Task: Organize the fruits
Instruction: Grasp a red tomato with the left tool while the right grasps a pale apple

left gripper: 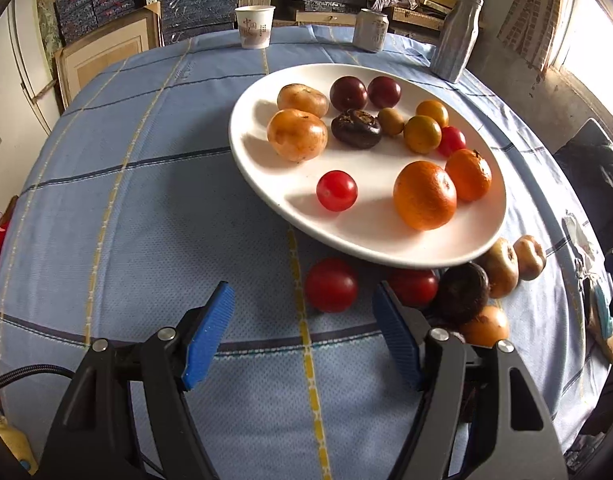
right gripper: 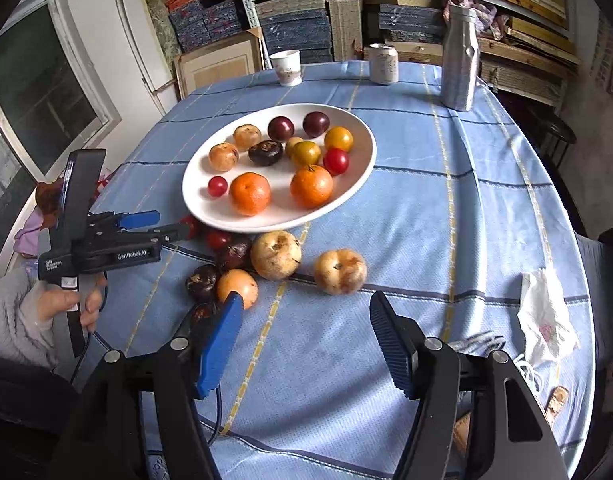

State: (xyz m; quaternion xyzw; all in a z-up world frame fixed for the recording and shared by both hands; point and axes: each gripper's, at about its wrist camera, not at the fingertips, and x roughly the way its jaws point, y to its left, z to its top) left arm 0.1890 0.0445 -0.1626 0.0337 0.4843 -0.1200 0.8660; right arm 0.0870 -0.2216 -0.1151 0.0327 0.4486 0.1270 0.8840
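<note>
The left gripper [left gripper: 302, 308] has its blue pads spread wide with nothing between them but tablecloth [left gripper: 126, 208]; neither pad presses on anything. Just ahead of the gap lies a red tomato [left gripper: 331, 285], untouched, and a second tomato [left gripper: 413, 286] sits behind the right-hand pad, which partly covers it. Beyond that same finger a dark chestnut-like fruit [left gripper: 464, 292], an orange fruit [left gripper: 486, 325] and two pale brownish fruits [left gripper: 502, 266] crowd together, each partly hidden by the finger or by the rim of the white plate [left gripper: 266, 168]. The plate, farther ahead, carries two mandarins, small tomatoes, dark plums, yellow-orange fruits and two pale ones. The right gripper [right gripper: 306, 310] is likewise agape and holds nothing, bare cloth lying between its pads. Its left-hand pad stands just in front of the orange fruit and covers part of one of the dark fruits [right gripper: 202, 282] beside it; whether it touches either cannot be told. A pale fruit [right gripper: 340, 271] rests ahead of the gap, apart from both pads. Far back stand a paper cup [right gripper: 286, 67], a can [right gripper: 383, 63] and a silver bottle [right gripper: 460, 60]. The person's hand [right gripper: 72, 304] on the left tool is partly cut off by its handle.
</note>
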